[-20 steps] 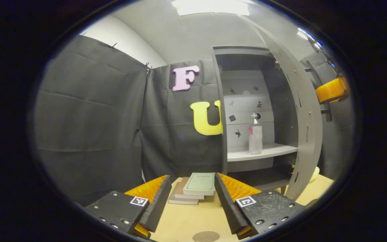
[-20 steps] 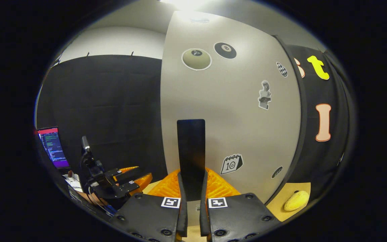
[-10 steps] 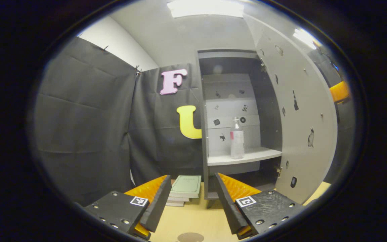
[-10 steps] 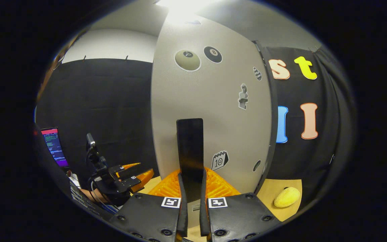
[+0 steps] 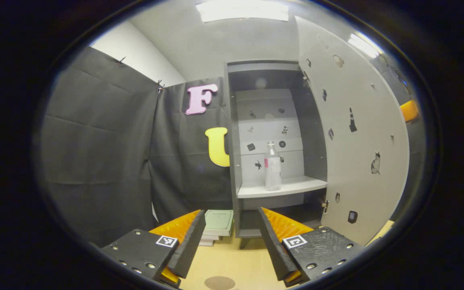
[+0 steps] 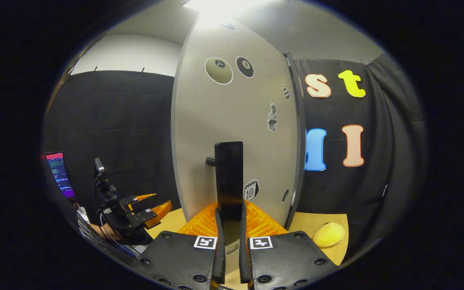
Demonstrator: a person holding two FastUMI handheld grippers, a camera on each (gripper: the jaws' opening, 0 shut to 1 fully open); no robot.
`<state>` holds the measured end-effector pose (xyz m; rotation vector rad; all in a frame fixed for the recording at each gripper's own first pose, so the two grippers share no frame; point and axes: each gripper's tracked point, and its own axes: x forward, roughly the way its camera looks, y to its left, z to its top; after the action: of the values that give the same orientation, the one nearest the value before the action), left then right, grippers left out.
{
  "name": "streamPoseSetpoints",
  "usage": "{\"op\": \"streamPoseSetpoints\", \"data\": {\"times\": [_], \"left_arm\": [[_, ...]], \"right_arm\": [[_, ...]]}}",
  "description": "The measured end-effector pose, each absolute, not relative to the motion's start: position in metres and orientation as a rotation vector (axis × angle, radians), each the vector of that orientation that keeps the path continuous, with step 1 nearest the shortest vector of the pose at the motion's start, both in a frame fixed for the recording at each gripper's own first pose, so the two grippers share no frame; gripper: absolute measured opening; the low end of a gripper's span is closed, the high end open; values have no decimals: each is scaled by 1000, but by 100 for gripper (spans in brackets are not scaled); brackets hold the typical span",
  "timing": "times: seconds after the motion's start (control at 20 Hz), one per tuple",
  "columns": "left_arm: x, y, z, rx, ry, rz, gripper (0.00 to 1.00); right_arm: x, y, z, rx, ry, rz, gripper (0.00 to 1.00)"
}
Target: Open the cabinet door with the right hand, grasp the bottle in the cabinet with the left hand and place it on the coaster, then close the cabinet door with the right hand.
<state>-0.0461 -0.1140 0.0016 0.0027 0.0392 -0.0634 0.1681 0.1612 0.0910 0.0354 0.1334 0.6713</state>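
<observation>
Each tool (image 5: 228, 245) carried black plates with round screws and one square black-and-white marker apiece, over ribbed orange parts; the right tool (image 6: 229, 257) looked alike.

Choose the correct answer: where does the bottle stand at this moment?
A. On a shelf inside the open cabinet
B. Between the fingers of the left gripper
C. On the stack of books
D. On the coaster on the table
A: in the left gripper view the bottle stands upright on the shelf inside the cabinet, beyond the open left gripper.
</observation>
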Motion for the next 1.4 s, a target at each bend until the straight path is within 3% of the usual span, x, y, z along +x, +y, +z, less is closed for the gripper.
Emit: {"op": "streamPoseSetpoints", "data": {"times": [0.4,0.65,0.9,1.25,1.35,1.4], "left_arm": [[-63,-135,-3,-9,58,-56,77],[-74,-142,3,3,47,-44,77],[-80,-142,10,11,33,-27,77],[-78,-162,20,9,7,-43,77],[-76,-171,27,10,-7,-56,77],[-76,-177,31,10,-16,-62,77]], "right_arm": [[193,128,89,43,131,560,15],[195,135,90,67,119,605,15],[195,133,84,51,122,563,15],[161,108,94,54,85,535,19],[158,88,88,29,87,492,31],[157,80,84,14,87,476,43]]}}
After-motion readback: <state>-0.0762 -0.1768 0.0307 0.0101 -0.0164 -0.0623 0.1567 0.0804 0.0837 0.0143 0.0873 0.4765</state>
